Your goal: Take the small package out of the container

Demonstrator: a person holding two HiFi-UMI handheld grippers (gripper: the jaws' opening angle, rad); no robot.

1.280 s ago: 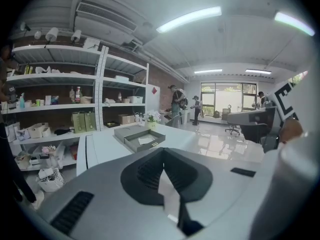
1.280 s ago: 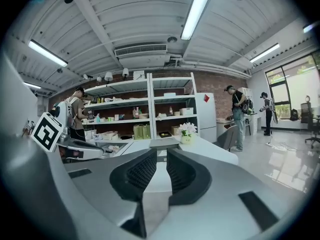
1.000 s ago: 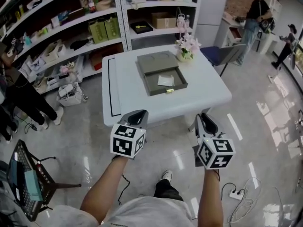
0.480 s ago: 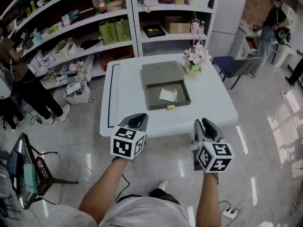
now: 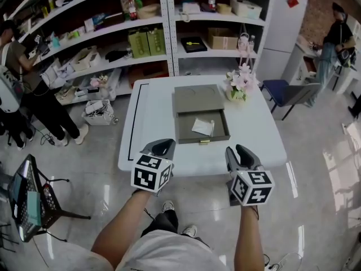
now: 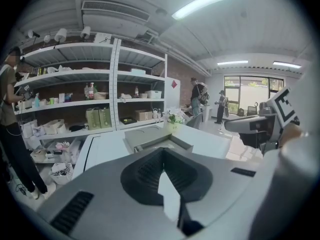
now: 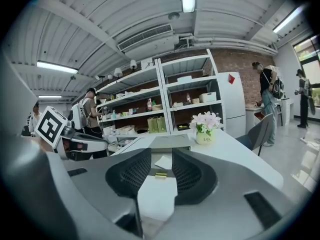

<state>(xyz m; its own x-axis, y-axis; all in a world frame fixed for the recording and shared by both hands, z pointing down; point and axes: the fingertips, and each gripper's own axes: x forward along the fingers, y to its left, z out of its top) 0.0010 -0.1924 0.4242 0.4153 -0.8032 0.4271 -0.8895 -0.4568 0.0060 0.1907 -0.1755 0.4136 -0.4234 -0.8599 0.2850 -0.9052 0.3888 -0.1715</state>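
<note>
A grey box [image 5: 197, 100] lies on the white table [image 5: 152, 123] with its drawer [image 5: 201, 130] pulled out toward me. A small white package [image 5: 203, 127] rests inside the drawer. Both grippers hover over the floor just short of the table's near edge. My left gripper [image 5: 159, 147] points at the table left of the drawer, its jaws shut and empty. My right gripper [image 5: 240, 153] is to the right of the drawer; its jaws are opening with nothing between them. In the right gripper view, the package [image 7: 163, 162] and the drawer's gold handle [image 7: 160, 174] show far off through the right gripper [image 7: 161, 156].
A pot of pink flowers [image 5: 238, 84] stands by the box's right corner. Loaded shelves [image 5: 141, 33] run behind the table. A blue chair [image 5: 287, 92] is at the right, a black wire rack [image 5: 28, 208] on the floor at left. People stand far left and far right.
The table and open drawer have come nearer to both grippers. The right gripper's jaws have spread wider. The left gripper's jaws look the same.
</note>
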